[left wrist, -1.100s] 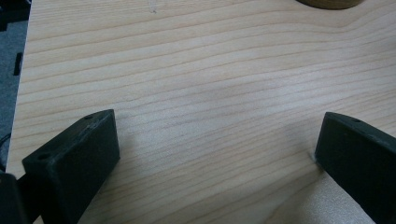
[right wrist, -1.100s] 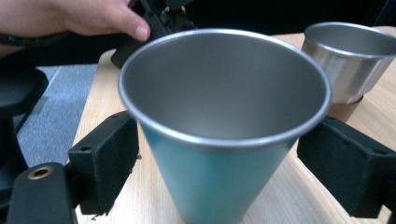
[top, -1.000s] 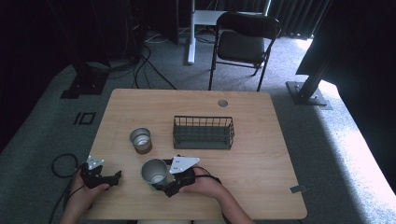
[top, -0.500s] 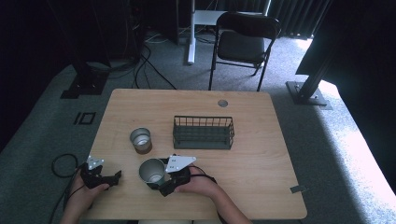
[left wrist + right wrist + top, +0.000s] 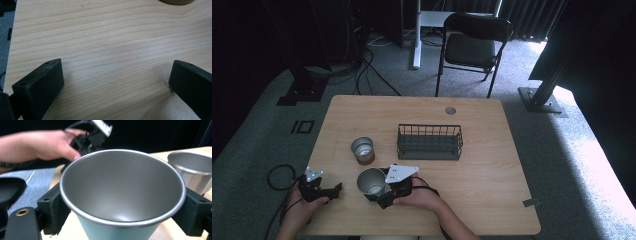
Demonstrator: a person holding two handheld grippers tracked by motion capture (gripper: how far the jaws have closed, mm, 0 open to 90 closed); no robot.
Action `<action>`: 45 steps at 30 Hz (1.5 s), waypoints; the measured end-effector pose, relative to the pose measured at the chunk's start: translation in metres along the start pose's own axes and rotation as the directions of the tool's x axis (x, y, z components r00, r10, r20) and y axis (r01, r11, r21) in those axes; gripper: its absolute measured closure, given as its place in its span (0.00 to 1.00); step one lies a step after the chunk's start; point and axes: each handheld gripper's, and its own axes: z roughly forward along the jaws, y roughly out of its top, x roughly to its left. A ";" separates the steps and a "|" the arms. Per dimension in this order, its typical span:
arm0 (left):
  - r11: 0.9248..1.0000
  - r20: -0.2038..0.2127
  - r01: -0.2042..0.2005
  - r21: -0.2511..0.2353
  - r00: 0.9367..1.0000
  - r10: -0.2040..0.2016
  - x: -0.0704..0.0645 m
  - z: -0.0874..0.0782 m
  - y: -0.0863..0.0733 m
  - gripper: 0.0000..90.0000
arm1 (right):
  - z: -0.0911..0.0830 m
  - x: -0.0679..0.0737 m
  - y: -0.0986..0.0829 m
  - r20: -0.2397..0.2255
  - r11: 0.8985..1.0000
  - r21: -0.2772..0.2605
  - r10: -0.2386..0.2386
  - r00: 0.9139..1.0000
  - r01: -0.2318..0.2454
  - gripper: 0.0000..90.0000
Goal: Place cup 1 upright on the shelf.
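- Right gripper view showed the right gripper (image 5: pixel 122 212) clamping the pale-teal, steel-lined tapered cup (image 5: pixel 122 192), near the wooden table's (image 5: pixel 482 185) front edge.
- Left gripper (image 5: pixel 116 85) rested with jaws wide apart, holding nothing.
- Judgement: keep cup upright, grip below rim.

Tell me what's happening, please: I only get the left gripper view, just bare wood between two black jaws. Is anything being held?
Observer: Yes. The right hand-held gripper is closed on a teal metal cup, one jaw against each side.
Operator: Is that the only cup?
Observer: No. A second steel cup stands on the table just beyond it, untouched.
Operator: Anything else out there?
Observer: A dark wire basket sits to the right of that second cup, and it looks empty.
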 end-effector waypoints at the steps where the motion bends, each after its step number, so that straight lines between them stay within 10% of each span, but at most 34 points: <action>1: 1.000 0.000 0.000 0.000 1.000 0.000 0.000 0.000 0.000 0.01 | -0.001 0.000 0.002 0.002 1.000 0.000 0.005 1.000 -0.005 0.15; 33: 1.000 0.000 0.001 -0.001 1.000 -0.001 0.000 0.000 0.000 0.01 | -0.046 -0.027 0.079 0.145 0.991 -0.132 0.045 0.988 -0.026 0.15; 45: 1.000 0.000 0.002 -0.001 1.000 -0.002 0.000 0.000 0.000 0.01 | -0.060 -0.042 0.096 0.274 0.983 -0.177 0.093 0.957 -0.045 0.15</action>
